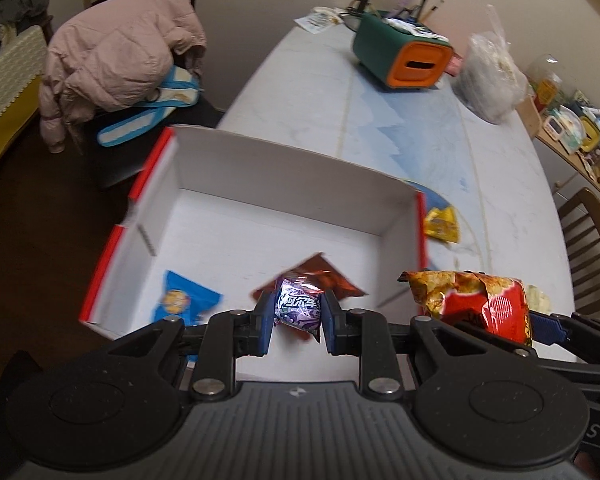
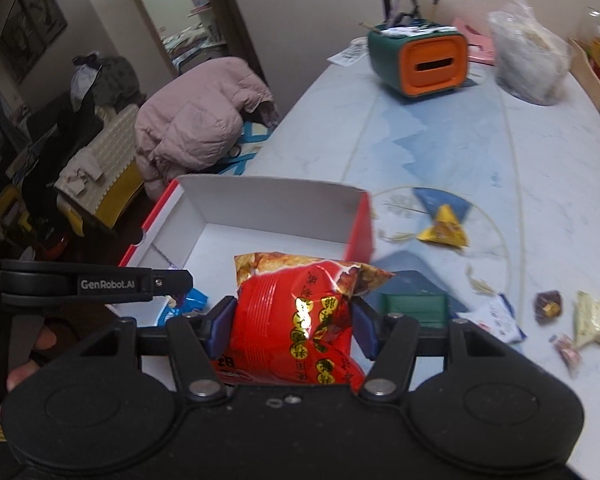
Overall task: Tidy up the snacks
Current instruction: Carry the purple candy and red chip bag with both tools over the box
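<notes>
I am gripping a small purple snack packet (image 1: pixel 298 307) between my left fingers (image 1: pixel 265 318), holding it over the near part of the white box (image 1: pixel 284 168), which is sitting at the surface's left edge. My right fingers (image 2: pixel 219 320) are clamping a red chip bag (image 2: pixel 300 320) at the box's near right corner. Already lying in the box: a blue packet (image 1: pixel 184 298) and a dark red packet (image 1: pixel 328 276). Loose snacks are waiting on the surface (image 2: pixel 440 128) to the right, including a yellow triangular packet (image 2: pixel 444 228). Risk, as I judge it: the two grippers are crowding each other, so releasing carelessly could be knocking the box off the edge; squeezing could be crushing the chips.
</notes>
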### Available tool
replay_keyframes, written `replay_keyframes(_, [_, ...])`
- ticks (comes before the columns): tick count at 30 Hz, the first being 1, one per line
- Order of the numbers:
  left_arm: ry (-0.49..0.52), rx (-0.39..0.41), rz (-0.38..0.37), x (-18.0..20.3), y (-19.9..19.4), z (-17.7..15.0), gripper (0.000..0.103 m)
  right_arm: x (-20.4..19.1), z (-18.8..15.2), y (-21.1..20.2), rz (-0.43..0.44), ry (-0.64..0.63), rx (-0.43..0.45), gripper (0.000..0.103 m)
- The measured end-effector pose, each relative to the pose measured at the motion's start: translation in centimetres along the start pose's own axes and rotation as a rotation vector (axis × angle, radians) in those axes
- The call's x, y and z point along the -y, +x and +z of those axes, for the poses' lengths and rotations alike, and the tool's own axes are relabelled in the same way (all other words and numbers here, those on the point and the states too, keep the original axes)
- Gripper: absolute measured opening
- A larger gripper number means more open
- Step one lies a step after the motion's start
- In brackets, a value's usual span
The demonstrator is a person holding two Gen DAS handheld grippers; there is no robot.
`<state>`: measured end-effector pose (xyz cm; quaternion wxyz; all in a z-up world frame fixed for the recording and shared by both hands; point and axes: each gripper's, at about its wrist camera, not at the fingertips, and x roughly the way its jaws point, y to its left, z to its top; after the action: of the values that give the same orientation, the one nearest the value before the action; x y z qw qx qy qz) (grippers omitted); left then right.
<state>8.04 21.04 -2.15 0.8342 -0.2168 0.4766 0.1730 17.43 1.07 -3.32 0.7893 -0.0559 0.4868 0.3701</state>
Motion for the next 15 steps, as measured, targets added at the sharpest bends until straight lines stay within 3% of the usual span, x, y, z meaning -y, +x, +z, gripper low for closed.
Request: replay_keyframes(15, [-0.015,-0.046,0.073,-7.2,3.4,2.2,0.024,-4.9,2.8,9.1,-0.087,-0.09,-0.062,0.06])
